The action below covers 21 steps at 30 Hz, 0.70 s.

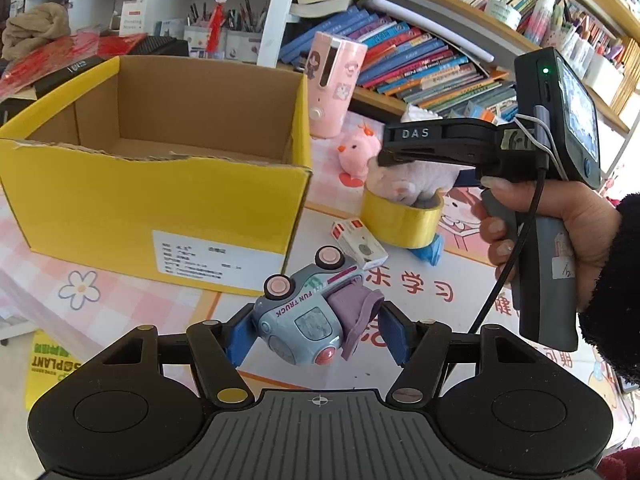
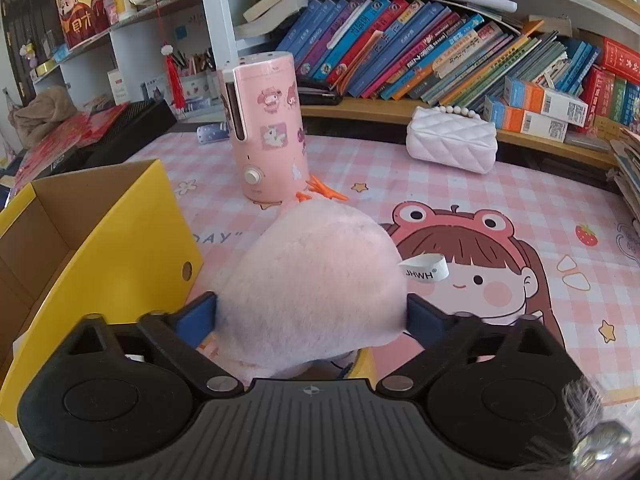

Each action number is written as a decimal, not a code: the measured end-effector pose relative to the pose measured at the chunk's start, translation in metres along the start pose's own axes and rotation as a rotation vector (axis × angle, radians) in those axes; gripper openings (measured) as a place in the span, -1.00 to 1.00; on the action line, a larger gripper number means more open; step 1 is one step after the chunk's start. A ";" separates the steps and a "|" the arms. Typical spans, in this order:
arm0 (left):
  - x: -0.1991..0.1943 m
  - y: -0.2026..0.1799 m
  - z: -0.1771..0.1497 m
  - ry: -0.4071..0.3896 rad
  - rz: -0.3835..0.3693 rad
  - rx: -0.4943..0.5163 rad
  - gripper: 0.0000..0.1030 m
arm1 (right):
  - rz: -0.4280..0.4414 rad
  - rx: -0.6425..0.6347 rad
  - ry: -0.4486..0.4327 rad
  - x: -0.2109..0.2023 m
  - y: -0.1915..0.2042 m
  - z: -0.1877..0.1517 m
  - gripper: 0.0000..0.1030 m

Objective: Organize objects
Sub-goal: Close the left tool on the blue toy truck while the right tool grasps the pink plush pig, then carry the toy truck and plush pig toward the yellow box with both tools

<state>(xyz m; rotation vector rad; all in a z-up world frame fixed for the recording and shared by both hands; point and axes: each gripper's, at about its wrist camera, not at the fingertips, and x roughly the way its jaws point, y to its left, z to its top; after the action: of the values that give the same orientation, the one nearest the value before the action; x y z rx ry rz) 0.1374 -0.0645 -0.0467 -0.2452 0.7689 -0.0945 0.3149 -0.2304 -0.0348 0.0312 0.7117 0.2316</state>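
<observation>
My left gripper (image 1: 316,334) is shut on a grey-blue toy truck (image 1: 304,312) with pink wheels, held on its side above the mat in front of the open yellow cardboard box (image 1: 160,196). My right gripper (image 2: 312,316) is shut on a pale pink plush toy (image 2: 316,280) with a white tag. In the left wrist view that gripper (image 1: 424,160) holds the plush (image 1: 408,182) just over a yellow tape roll (image 1: 402,216). The box also shows in the right wrist view (image 2: 132,248) at the left.
A pink cylindrical appliance (image 2: 266,128) stands behind the box. A pink plush chick (image 1: 358,154), a small white carton (image 1: 358,242) and a white quilted purse (image 2: 452,142) lie on the pink checked mat (image 2: 520,208). Bookshelves (image 2: 400,52) line the back.
</observation>
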 end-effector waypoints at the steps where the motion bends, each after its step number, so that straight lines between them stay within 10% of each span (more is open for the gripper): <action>1: -0.002 0.002 0.000 -0.003 -0.001 -0.001 0.24 | -0.004 0.000 -0.010 -0.003 0.001 0.001 0.52; 12: -0.030 0.025 0.006 -0.063 -0.051 -0.002 0.24 | -0.044 0.066 -0.236 -0.111 0.013 -0.002 0.43; 21: -0.070 0.067 0.011 -0.123 -0.044 0.003 0.24 | -0.148 0.112 -0.105 -0.166 0.054 -0.063 0.44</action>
<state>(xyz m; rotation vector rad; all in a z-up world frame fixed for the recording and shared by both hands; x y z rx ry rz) 0.0944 0.0140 -0.0088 -0.2624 0.6416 -0.1208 0.1414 -0.2181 0.0299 0.0967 0.6183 0.0479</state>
